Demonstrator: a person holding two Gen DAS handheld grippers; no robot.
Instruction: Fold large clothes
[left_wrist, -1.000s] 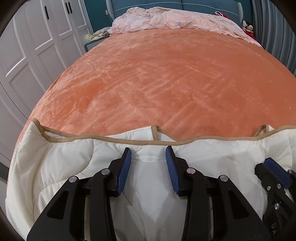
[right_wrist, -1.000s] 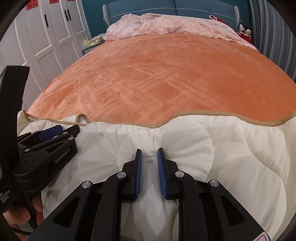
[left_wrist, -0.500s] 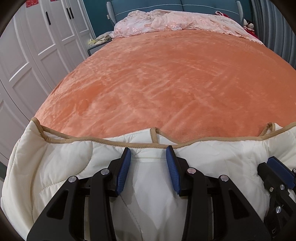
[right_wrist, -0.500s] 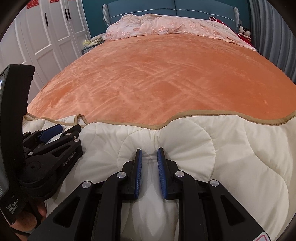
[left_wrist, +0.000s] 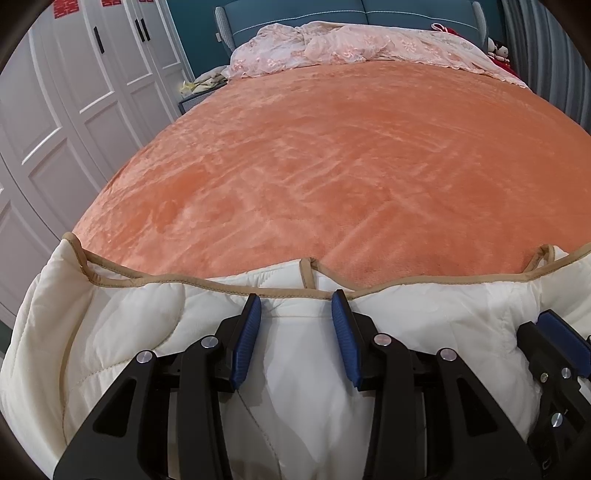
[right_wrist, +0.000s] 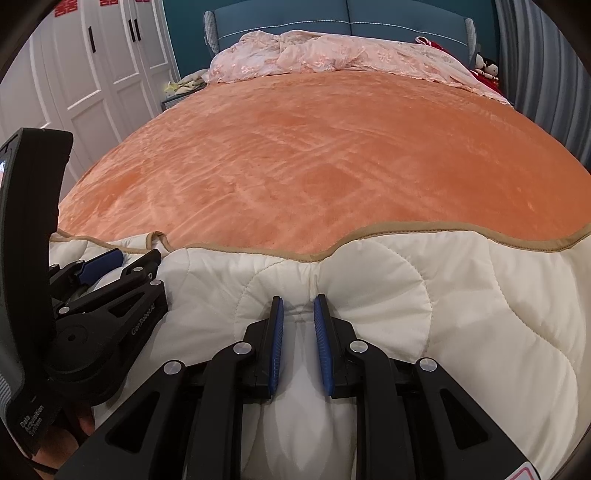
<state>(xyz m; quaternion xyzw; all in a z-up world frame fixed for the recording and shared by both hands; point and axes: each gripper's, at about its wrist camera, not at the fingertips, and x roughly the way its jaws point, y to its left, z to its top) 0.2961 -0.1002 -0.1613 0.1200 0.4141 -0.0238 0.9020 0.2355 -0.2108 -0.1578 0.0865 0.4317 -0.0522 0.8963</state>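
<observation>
I see the cream quilt (left_wrist: 110, 332) bunched at the near edge of the orange bed (left_wrist: 332, 166) — my left gripper (left_wrist: 295, 314) and right gripper (right_wrist: 298, 314) both pinch its folds.

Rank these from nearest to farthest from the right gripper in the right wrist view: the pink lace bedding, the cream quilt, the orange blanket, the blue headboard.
1. Cream quilt: bunched between the pads of the right gripper.
2. Orange blanket: spread over the bed just beyond the quilt's tan edge.
3. Pink lace bedding: heaped at the far end of the blanket.
4. Blue headboard: upright behind the bedding.
</observation>
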